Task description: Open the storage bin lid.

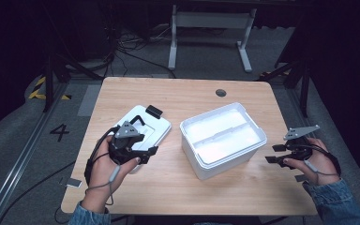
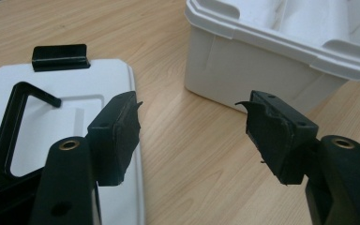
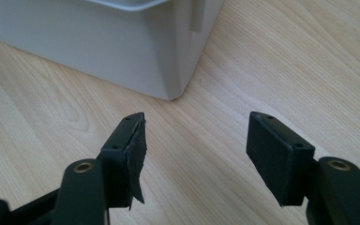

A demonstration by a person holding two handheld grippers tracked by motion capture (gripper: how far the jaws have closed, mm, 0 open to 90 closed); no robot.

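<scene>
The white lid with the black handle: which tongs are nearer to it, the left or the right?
Left. The left tongs hang open over the lid's near edge. The right tongs, also open, are beyond the white box, at the table's right edge.

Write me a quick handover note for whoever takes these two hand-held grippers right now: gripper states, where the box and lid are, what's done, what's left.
Left hand-held gripper: jaws open, nothing between them, over the lid's near edge.
Right hand-held gripper: open, empty, low over the table to the right of the box.
White box: mid-table, uncovered, divider inside, compartments look empty.
White lid: flat on the table left of the box, black handle up, apart from the box.
Done: lid is off and set down.
Left: probably filling or re-covering the box; unclear which.
</scene>
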